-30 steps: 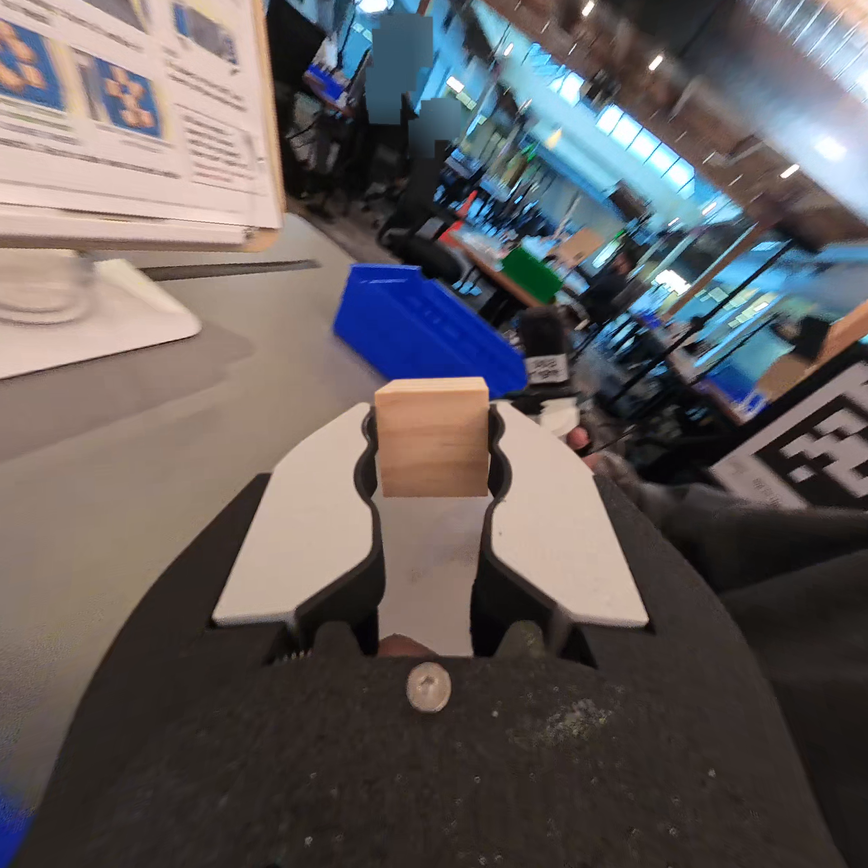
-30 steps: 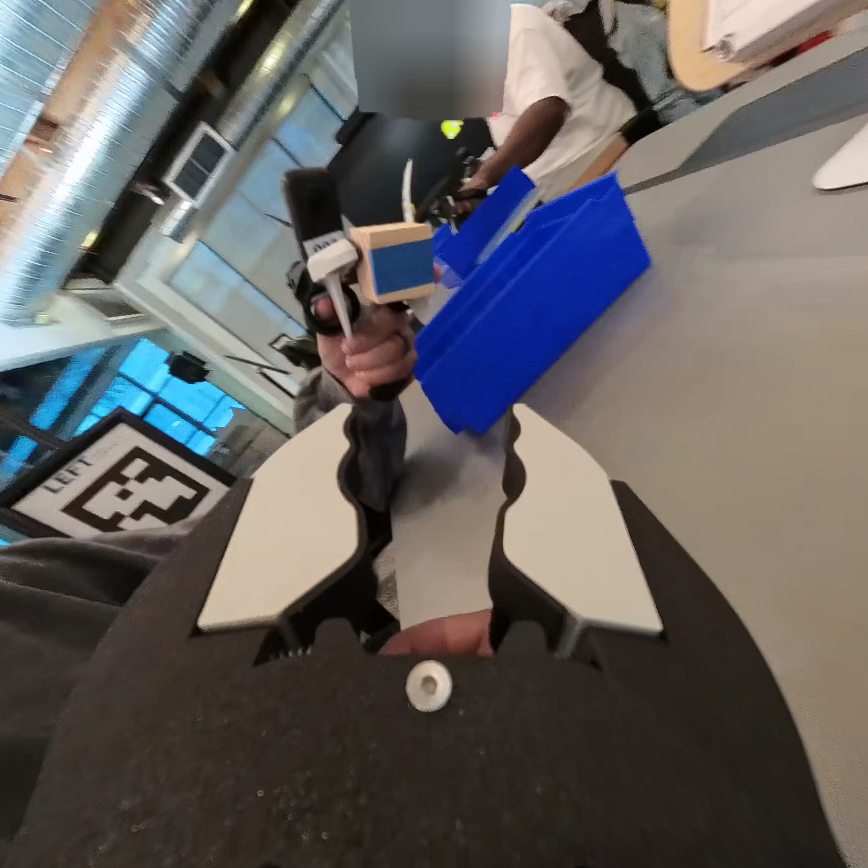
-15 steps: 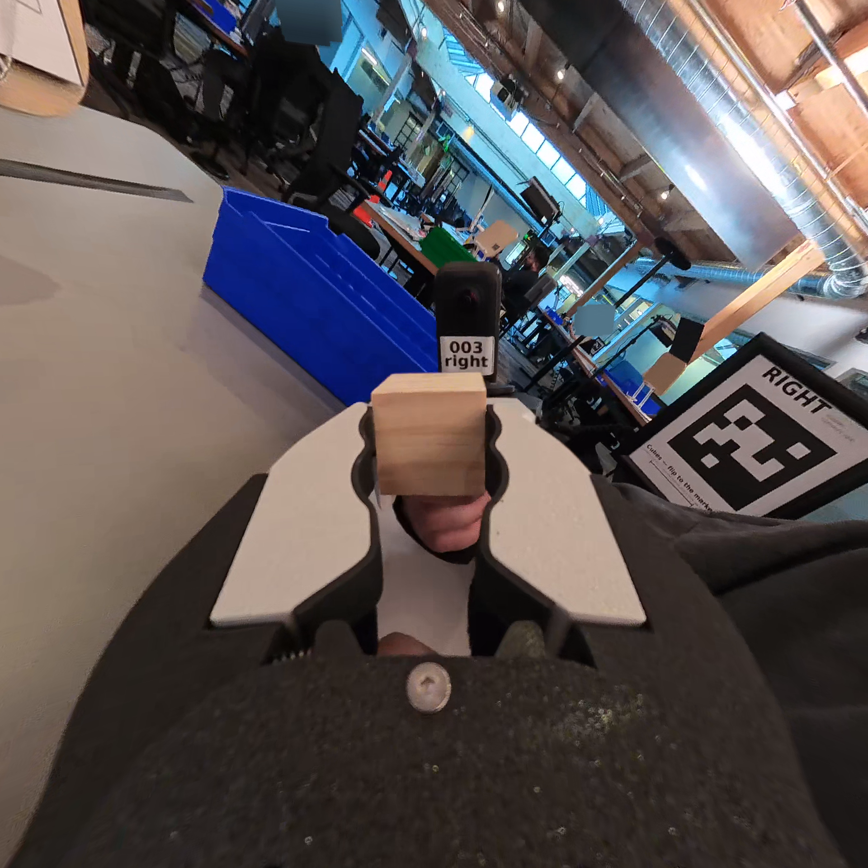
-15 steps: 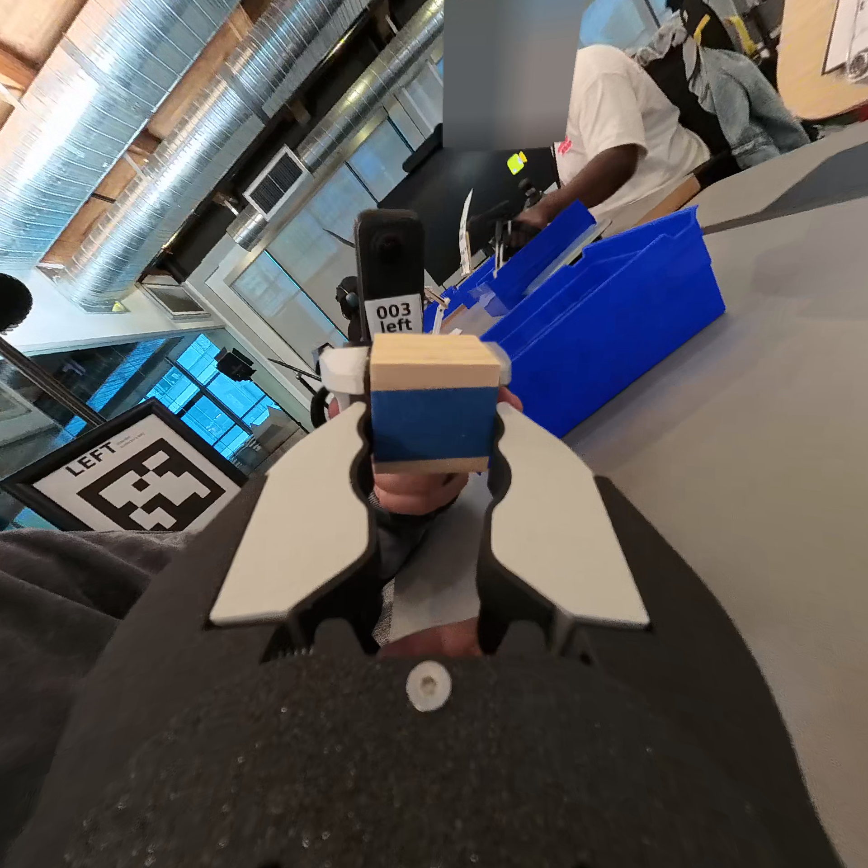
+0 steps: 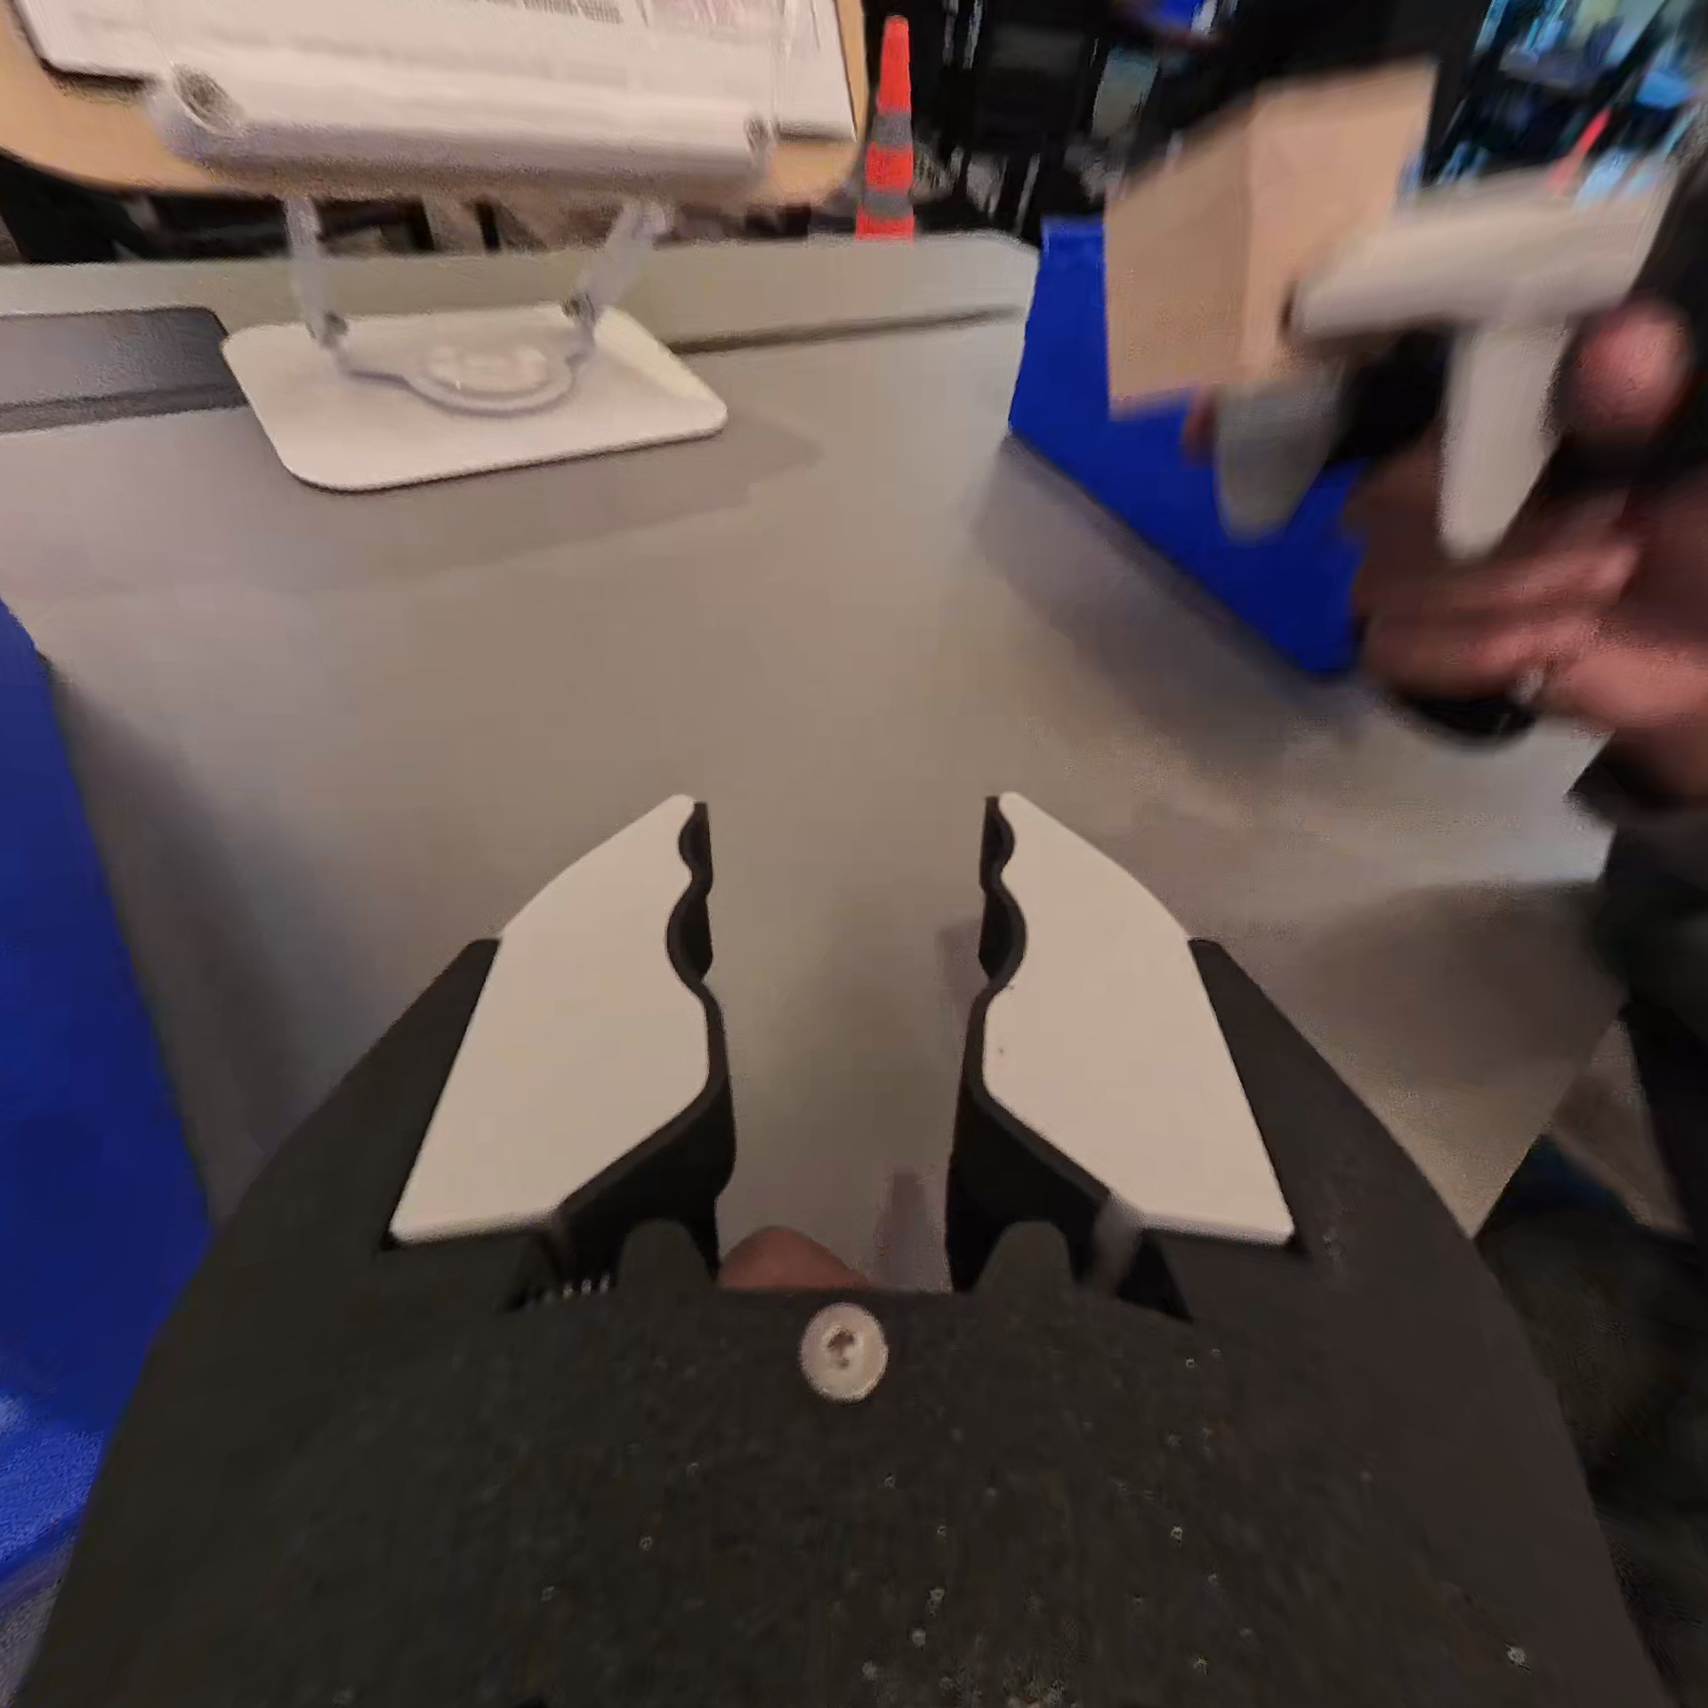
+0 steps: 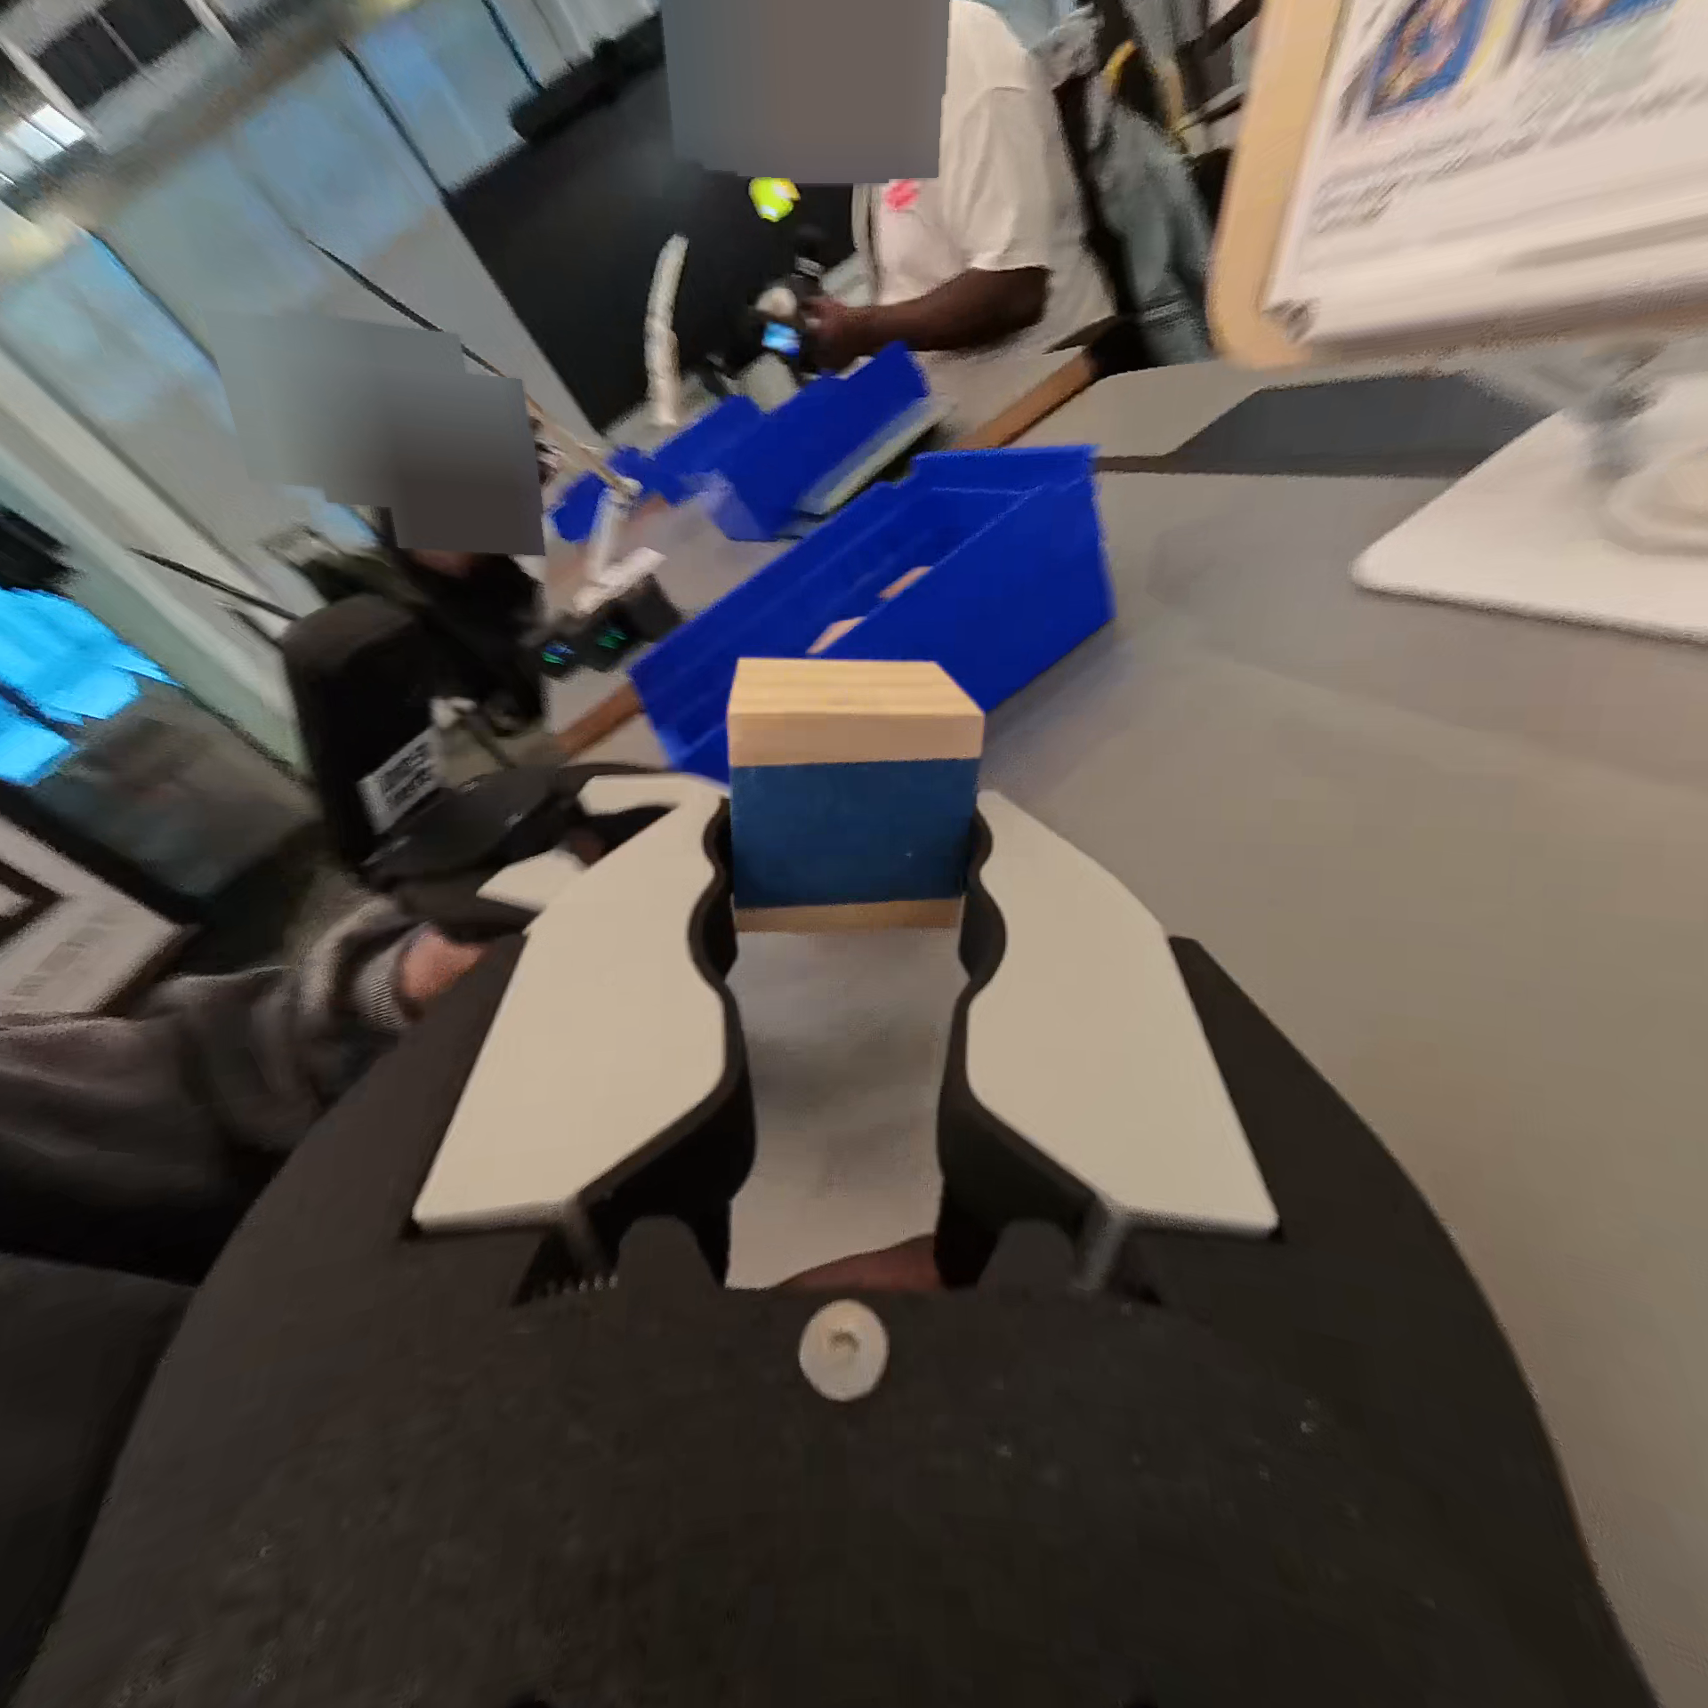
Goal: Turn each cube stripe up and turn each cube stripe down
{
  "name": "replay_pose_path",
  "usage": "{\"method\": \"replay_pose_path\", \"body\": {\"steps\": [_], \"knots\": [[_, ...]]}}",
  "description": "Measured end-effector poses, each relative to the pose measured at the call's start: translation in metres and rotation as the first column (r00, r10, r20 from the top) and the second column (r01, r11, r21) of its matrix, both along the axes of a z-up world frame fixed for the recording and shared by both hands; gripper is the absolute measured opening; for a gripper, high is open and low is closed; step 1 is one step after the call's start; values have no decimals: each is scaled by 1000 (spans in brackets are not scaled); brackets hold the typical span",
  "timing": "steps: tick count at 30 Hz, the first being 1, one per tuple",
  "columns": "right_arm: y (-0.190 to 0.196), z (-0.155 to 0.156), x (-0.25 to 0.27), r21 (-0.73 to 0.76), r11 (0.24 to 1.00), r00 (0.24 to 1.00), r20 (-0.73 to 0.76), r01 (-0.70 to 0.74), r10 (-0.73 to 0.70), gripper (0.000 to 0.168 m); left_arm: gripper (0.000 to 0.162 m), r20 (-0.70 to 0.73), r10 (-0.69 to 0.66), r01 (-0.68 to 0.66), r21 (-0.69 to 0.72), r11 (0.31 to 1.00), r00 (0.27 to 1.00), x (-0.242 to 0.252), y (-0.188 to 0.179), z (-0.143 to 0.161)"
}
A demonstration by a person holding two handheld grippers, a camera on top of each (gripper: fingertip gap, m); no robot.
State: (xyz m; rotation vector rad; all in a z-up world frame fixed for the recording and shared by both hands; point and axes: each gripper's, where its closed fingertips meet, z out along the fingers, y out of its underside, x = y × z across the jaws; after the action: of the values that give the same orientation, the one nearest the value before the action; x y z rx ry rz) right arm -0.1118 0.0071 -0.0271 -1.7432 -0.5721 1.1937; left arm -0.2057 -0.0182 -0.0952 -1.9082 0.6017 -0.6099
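Observation:
A wooden cube with a blue stripe on the face toward the camera sits between the fingertips of my right gripper, which is shut on it and holds it above the grey table. In the left wrist view the same cube shows blurred at the upper right, plain wood toward the camera, in the right gripper's white fingers. My left gripper is open and empty over the table. Its white fingers show low at the left of the right wrist view.
A blue bin with wooden cubes inside stands behind the held cube; it also shows in the left wrist view. Another blue bin is at the left edge. A white stand holding a printed sheet is at the back. People sit at a farther table.
The cube has passed from my left gripper to my right gripper. The left gripper has opened and swung away; the right gripper has closed on the cube.

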Motion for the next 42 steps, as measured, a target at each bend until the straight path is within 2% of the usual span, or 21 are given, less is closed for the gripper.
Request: {"method": "replay_pose_path", "body": {"steps": [2,4,6,8,11,13,15,16,19,20,22,24,31,33,34,39,40,42], "knots": [[9,19,29,102,989,986,119,104,-116,46,54,-68,-57,57,4,998,996,13,-12,-16],[19,44,75,226,946,930,231,234,-285,46,53,-132,-127,124,-34,992,983,24,-21,-33],[30,66,140,340,848,802,311,406,-509,46,53,-152,-151,141,-74,987,977,29,-24,-45],[37,69,208,367,743,641,376,560,-669,46,50,-138,-188,175,-100,979,972,33,-28,-47],[38,23,291,273,656,422,582,704,-695,46,50,-133,-193,184,-75,980,972,33,-29,-40],[34,-25,325,202,646,301,758,736,-579,46,50,-131,-177,171,-52,984,976,31,-27,-35],[33,-63,344,151,636,227,851,757,-473,46,50,-124,-179,171,-69,983,976,31,-27,-36],[35,-78,344,105,629,240,866,770,-439,46,50,-118,-186,176,-86,981,975,31,-28,-38],[41,-113,323,-79,670,392,859,738,-330,46,50,-116,-198,183,-128,975,973,32,-29,-44],[43,-121,318,-116,676,419,856,728,-304,46,50,-117,-199,183,-131,974,973,32,-29,-45],[45,-133,321,-120,662,391,877,740,-279,46,50,-122,-202,187,-128,974,972,32,-30,-45],[44,-143,320,-152,660,397,886,736,-240,46,50,-134,-204,188,-121,975,970,32,-30,-45],[47,-144,322,-140,663,408,873,736,-268,46,51,-153,-221,202,-129,971,963,33,-32,-49],[50,-128,326,-91,665,399,856,741,-328,52,52,-159,-215,196,-128,972,964,32,-31,-49],[51,-112,325,-75,668,424,824,740,-377,54,53,-158,-215,196,-127,972,964,31,-31,-49],[37,7,302,151,691,498,588,707,-638,58,53,-156,-209,190,-124,974,965,29,-29,-46],[31,31,287,208,708,536,521,675,-664,58,53,-157,-206,188,-124,974,966,29,-28,-47],[14,68,240,273,776,669,394,569,-630,58,53,-159,-205,186,-124,975,966,28,-28,-46]]}}
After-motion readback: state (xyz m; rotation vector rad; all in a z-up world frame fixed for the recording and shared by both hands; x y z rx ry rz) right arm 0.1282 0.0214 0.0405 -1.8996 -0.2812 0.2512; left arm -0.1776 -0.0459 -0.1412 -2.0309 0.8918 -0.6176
